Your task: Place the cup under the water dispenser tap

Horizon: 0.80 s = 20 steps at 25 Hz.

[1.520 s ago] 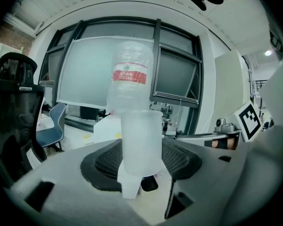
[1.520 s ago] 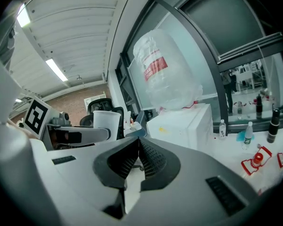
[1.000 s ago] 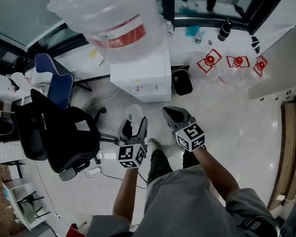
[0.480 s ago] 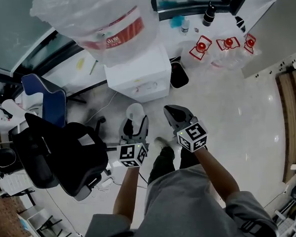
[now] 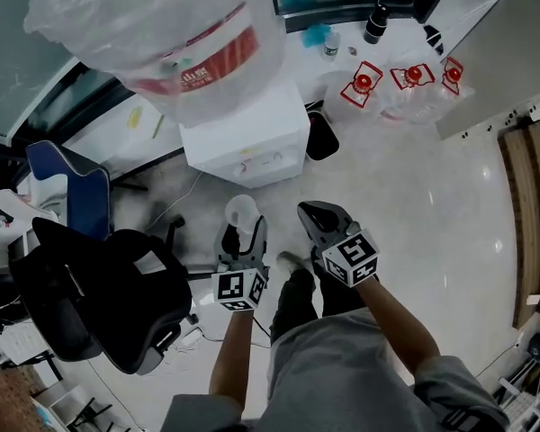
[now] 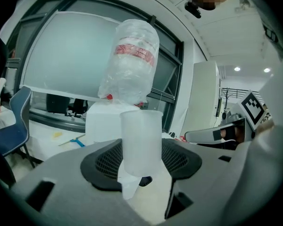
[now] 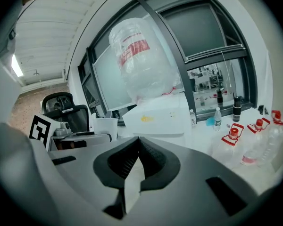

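A translucent white plastic cup (image 6: 140,142) stands upright between the jaws of my left gripper (image 6: 140,164), which is shut on it. From the head the cup (image 5: 241,211) shows at the tip of the left gripper (image 5: 241,232), short of the white water dispenser (image 5: 247,142) with its big plastic-wrapped bottle (image 5: 171,34) on top. The dispenser (image 6: 106,121) stands straight ahead in the left gripper view. My right gripper (image 5: 313,216) is beside the left one, jaws closed together with nothing between them (image 7: 134,147). The cup (image 7: 106,126) also shows at the left of the right gripper view.
A black office chair (image 5: 99,291) stands at the left, a blue chair (image 5: 67,183) behind it. A black bin (image 5: 320,135) sits right of the dispenser. Empty water bottles with red caps (image 5: 400,84) lie at the back right. Small bottles (image 5: 374,21) stand on a ledge.
Both grippers have sunk a little and moved slightly toward the dispenser, the cup still in the left one. The head view has shifted, so the dispenser sits lower-left in frame.
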Available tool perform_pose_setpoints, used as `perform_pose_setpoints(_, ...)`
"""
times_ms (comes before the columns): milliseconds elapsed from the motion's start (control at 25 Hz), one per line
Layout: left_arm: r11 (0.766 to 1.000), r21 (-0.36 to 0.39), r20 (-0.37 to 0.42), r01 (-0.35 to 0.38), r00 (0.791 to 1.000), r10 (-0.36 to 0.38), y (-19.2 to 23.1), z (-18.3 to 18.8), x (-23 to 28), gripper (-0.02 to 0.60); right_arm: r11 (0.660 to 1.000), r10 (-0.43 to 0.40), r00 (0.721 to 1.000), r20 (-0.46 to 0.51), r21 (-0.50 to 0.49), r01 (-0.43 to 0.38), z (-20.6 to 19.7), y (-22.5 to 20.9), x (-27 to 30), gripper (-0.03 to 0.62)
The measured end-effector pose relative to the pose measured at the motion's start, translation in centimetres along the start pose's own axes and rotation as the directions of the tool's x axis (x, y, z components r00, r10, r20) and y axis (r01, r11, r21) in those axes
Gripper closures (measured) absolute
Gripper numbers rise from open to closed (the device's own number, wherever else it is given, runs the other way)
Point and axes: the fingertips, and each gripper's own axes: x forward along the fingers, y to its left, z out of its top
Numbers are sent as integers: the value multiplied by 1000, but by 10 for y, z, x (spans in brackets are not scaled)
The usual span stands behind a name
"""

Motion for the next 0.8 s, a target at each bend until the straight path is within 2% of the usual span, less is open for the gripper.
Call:
perform_pose_setpoints(240, 999, 37, 16, -17, 1000, 17, 7, -25, 19, 322, 999, 30, 999, -35, -11, -30, -17, -14, 18, 583)
perform_pose_setpoints(520, 999, 36, 79, -33, 996, 30, 25, -74, 49, 322, 998, 49, 997, -62, -35, -51, -57, -36, 43, 583)
perform_pose_setpoints(800, 997, 77, 74, -30, 997, 24, 36, -117, 73, 326, 998, 53, 994, -96, -17, -55, -96, -51, 61, 583)
